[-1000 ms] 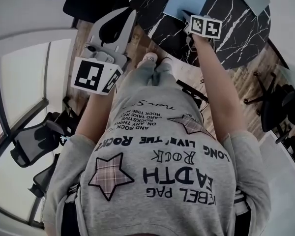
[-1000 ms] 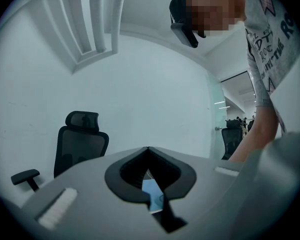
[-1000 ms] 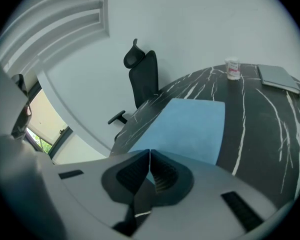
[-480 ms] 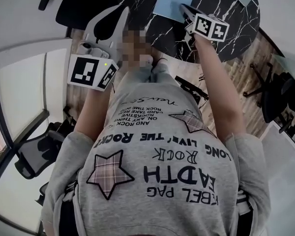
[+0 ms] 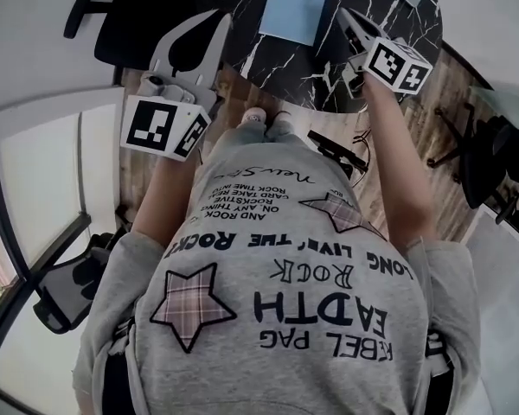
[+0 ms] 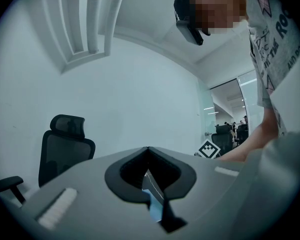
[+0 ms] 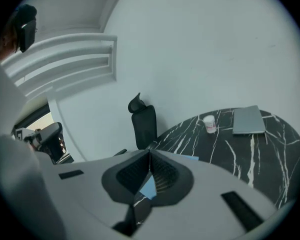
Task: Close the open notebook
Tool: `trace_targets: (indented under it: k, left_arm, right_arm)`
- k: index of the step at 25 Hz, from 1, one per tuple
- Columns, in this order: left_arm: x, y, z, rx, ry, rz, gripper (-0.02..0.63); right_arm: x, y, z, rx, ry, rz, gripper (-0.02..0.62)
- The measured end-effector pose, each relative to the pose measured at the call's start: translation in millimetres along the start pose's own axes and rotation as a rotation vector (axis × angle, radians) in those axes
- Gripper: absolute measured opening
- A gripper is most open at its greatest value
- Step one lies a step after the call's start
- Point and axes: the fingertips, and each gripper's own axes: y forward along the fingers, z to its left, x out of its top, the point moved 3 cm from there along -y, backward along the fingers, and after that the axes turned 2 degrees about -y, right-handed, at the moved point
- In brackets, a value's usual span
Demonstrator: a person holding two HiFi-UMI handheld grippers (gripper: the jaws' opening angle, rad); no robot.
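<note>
The light blue notebook (image 5: 293,7) lies closed and flat on the black marble table (image 5: 329,67). My right gripper (image 5: 342,14) hovers just right of the notebook and above it, its jaws shut with nothing between them. The left gripper (image 5: 228,19) is held over the table's near left edge, left of the notebook, also shut and empty. In the right gripper view a sliver of the notebook (image 7: 148,188) shows through the hole behind the shut jaws of the right gripper (image 7: 150,152). In the left gripper view the left gripper (image 6: 148,149) points level at a white wall.
A grey closed laptop (image 7: 248,120) and a small white cup (image 7: 209,123) sit on the table's far side. A black office chair (image 5: 143,7) stands at the table's left, and more chairs (image 5: 489,162) at the right. The person's feet (image 5: 264,119) stand near the table.
The right gripper has lifted off the notebook's near right corner and moved up and to the right. The left gripper has hardly shifted. The notebook stays closed.
</note>
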Motion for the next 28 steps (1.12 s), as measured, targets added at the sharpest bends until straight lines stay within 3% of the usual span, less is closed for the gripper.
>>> trace_targets:
  k: [6, 13, 21, 28]
  left_arm:
    - [6, 1, 2, -0.006, 0.002, -0.015, 0.008]
    - [3, -3, 7, 0.003, 0.006, -0.01, 0.008]
    - [8, -9, 8, 0.014, 0.018, -0.026, 0.008]
    - [14, -12, 6, 0.013, 0.019, -0.041, 0.008]
  right_arm:
    - [34, -50, 6, -0.066, -0.102, -0.111, 0.014]
    - [53, -115, 12, -0.112, -0.108, -0.238, 0.014]
    - [79, -171, 37, -0.183, -0.25, -0.313, 0.014]
    - [84, -197, 55, -0.233, -0.287, -0.37, 0.014]
